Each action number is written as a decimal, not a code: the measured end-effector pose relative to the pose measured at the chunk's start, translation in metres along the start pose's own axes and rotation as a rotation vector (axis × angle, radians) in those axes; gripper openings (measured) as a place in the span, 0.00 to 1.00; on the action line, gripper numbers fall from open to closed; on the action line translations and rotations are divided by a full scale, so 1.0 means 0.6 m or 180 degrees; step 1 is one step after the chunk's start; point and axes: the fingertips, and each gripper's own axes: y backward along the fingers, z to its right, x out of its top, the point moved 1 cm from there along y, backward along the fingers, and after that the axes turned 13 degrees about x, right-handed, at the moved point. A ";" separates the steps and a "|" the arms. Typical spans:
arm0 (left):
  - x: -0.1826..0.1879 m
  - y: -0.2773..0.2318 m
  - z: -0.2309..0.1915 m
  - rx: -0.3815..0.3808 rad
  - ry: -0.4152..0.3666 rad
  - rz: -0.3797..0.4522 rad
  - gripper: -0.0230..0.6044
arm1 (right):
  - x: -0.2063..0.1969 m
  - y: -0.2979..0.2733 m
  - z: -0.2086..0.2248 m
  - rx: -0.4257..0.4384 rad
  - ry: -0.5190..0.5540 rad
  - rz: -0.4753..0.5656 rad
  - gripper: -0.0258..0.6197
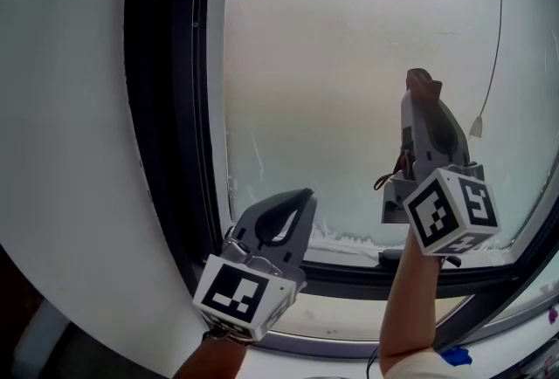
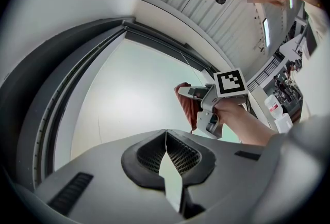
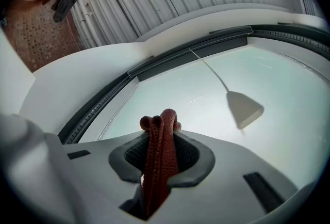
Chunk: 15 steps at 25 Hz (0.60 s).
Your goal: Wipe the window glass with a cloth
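Note:
The frosted window glass (image 1: 349,63) fills the head view inside a dark frame (image 1: 166,106). My right gripper (image 1: 423,87) is raised to the pane at right, shut on a reddish-brown knitted cloth (image 3: 161,156) whose bunched end (image 1: 424,82) pokes past the fingertips close against the glass. The cloth (image 2: 186,104) also shows beside the right gripper in the left gripper view. My left gripper (image 1: 302,194) hangs lower left near the bottom of the pane, jaws pressed together with nothing between them (image 2: 165,132).
A thin cord (image 1: 499,28) with a pale pull (image 1: 476,127) hangs down the right side of the glass, near the right gripper. A white wall (image 1: 61,150) lies left of the frame. The sill (image 1: 349,277) runs below. Bottles (image 2: 273,107) stand far behind.

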 end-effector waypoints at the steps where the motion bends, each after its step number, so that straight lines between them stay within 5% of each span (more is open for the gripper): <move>1: 0.002 0.003 -0.003 0.0000 0.0002 0.0007 0.07 | -0.002 -0.004 -0.006 0.0012 -0.0023 -0.0001 0.18; 15: 0.009 0.044 -0.050 0.0136 0.0042 -0.0039 0.07 | -0.025 -0.058 -0.077 0.0121 -0.0144 -0.0095 0.18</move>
